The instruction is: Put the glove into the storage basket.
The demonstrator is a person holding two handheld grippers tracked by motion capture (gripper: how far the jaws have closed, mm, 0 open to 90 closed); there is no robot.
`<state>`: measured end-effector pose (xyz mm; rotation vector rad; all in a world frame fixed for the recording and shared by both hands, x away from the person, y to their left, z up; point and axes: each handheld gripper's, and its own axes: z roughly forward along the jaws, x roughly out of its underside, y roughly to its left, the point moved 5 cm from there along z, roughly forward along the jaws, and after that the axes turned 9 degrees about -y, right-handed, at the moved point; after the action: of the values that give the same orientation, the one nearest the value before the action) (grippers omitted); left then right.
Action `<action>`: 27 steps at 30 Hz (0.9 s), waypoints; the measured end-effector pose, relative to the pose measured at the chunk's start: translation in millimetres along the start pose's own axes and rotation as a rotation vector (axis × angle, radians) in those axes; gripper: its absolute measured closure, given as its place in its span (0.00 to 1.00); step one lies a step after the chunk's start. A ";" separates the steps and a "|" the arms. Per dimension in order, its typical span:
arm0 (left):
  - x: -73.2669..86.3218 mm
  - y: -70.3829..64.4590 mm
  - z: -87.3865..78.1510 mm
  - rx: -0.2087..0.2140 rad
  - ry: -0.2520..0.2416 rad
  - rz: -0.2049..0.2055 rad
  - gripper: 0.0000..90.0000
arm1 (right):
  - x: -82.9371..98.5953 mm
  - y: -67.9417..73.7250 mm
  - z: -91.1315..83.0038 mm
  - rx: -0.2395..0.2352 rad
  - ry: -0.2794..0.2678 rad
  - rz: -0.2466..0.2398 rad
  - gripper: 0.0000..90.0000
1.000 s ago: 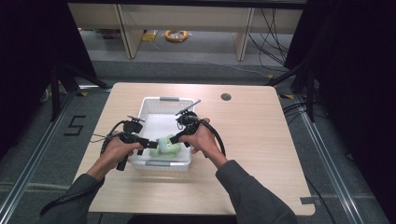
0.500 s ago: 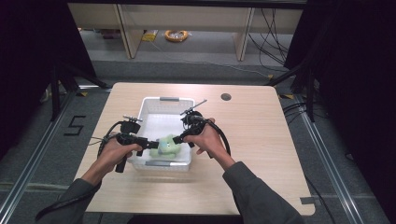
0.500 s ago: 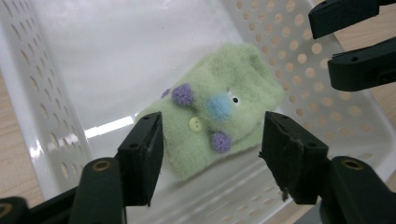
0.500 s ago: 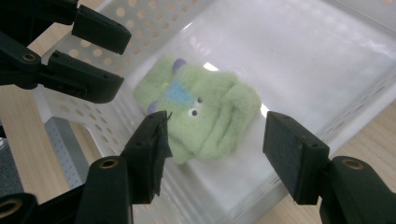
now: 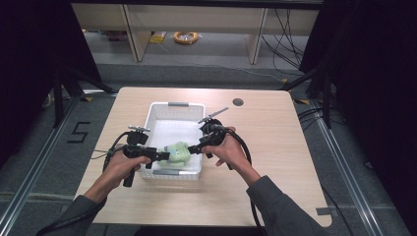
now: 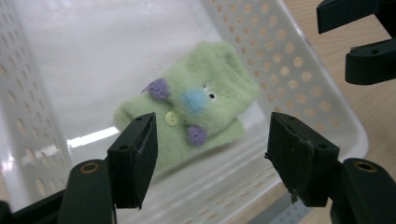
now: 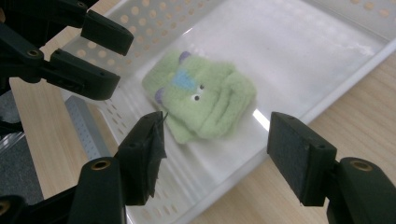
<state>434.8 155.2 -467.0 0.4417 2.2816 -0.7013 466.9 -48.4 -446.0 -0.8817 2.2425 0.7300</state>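
Note:
A folded green fuzzy sock [image 5: 178,152] [image 6: 196,102] [image 7: 201,95] with purple dots, a blue patch and small eyes lies on the floor of a white perforated basket [image 5: 157,114] [image 6: 299,74] [image 7: 327,18], near its front end. My left gripper [image 5: 164,156] [image 6: 212,156] hovers open over the basket's front left corner, jaws wide apart, nothing between them. My right gripper [image 5: 193,149] [image 7: 215,158] hangs open just above the basket's front right rim, facing the left one. The sock sits between and below both.
The basket stands on a light wooden table [image 5: 275,128]. A dark round hole [image 5: 238,102] marks the tabletop at the back right. Shelving and cables lie on the floor beyond the far edge. Bare wood extends to the right of the basket.
Both grippers have drawn slightly apart from the sock, which now rests loose on the basket floor. The hands have shifted a little toward the near edge.

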 end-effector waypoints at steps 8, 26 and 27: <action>3.9 -17.8 -6.0 0.034 -0.021 0.022 0.34 | 7.1 -3.3 -13.7 -0.024 -0.030 -0.004 0.41; 15.1 -66.2 -15.0 0.138 -0.076 0.085 0.29 | 23.3 -10.4 -45.3 -0.029 -0.092 -0.004 0.37; 15.6 -68.0 -15.0 0.139 -0.081 0.090 0.29 | 25.0 -11.1 -46.6 -0.024 -0.098 -0.003 0.37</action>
<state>382.9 111.8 -444.6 0.5672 2.1318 -0.8210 444.7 -96.6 -435.8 -0.8425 2.1500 0.7830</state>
